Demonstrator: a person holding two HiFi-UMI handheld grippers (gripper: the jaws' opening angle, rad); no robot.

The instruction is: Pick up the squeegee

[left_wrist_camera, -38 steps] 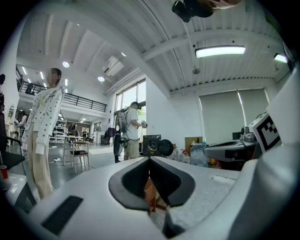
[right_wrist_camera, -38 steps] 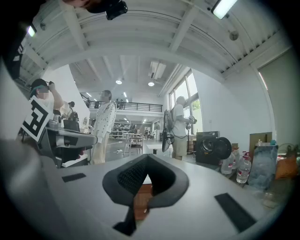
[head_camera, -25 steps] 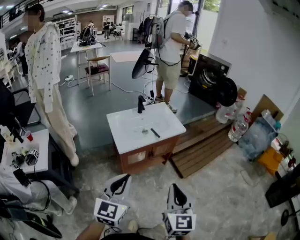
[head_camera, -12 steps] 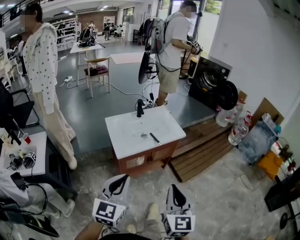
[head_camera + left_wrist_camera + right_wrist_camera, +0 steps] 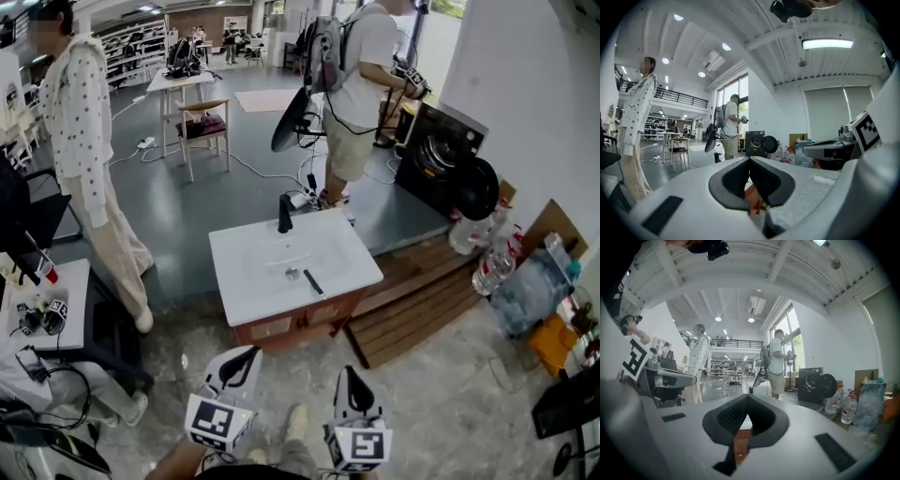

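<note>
At the bottom edge of the head view, the left gripper (image 5: 246, 356) and the right gripper (image 5: 346, 374) sit side by side. Each is clenched on nothing, and both gripper views show the pads meeting at the tips. Past them, at the frame's centre, stands a sink cabinet (image 5: 291, 323) with a white top. The squeegee (image 5: 313, 284), a thin dark bar, lies on that top just right of the drain (image 5: 292, 274), well apart from both grippers. A black tap (image 5: 285, 214) rises at the far edge. Wooden planks (image 5: 412, 300) lie to the right. A washing machine (image 5: 441, 155) stands at upper right.
</note>
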